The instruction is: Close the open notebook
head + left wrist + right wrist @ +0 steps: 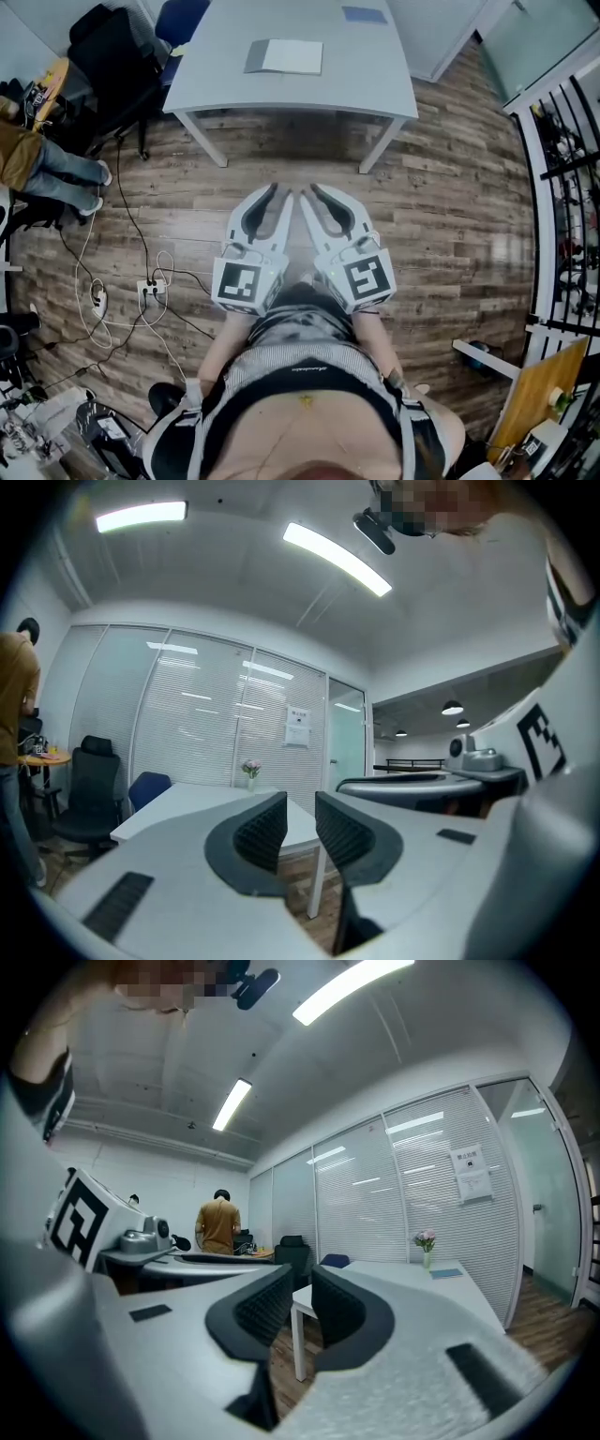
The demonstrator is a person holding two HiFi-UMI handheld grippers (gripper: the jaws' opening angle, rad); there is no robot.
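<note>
White left gripper (279, 193) stands slightly spread and empty. The notebook (286, 56) lies well ahead on the table (375, 66). The right gripper (310, 193) is likewise spread and empty. Jaws this narrow could crease a page instead of catching the cover.

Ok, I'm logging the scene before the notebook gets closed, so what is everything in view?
notebook: one, white and grey, mid-table
table: one, white, ahead of the grippers
pad: one, blue, table's far side
flower vase: one, pink blooms, on table
office chair: one, black, left of table
second chair: one, blue, beside it
power strip: one, white, on floor
bystander: one, jeans, far left
left gripper: white-black, open, empty
right gripper: same, open, empty
</note>
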